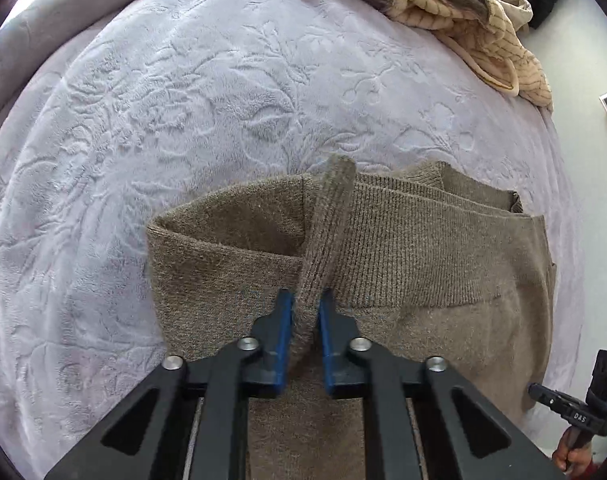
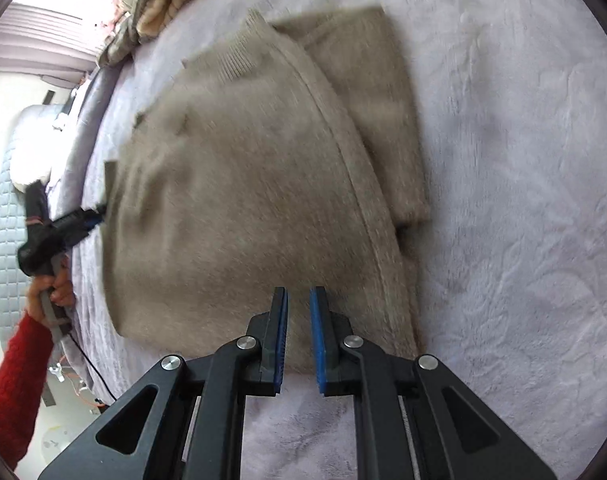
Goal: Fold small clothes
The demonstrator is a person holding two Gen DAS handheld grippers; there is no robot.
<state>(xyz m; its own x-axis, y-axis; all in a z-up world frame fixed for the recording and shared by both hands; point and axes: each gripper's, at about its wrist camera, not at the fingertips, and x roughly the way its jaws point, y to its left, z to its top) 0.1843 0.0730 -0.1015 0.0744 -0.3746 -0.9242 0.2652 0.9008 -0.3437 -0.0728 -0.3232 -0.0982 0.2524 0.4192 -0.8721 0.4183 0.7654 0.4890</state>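
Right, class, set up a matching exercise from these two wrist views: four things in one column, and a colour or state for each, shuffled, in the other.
Things:
1. left gripper
2. right gripper
3. bedspread
4. sleeve

States or colours:
A. red
B. pale lilac, embossed
C. clamped on a ribbed strip of the brown sweater
D. nearly closed, nothing between its pads

Pairs: 1-C, 2-D, 3-B, 4-A

Your left tool [image 1: 306,312] sits over the sweater [image 1: 423,320], a ribbed strip [image 1: 327,232] of it between its pads. The sweater lies on the bed [image 1: 183,120]. A heap of clothes [image 1: 463,12] lies behind it at the bed's far edge. Your right tool [image 2: 298,320] hangs over the sweater's near edge.
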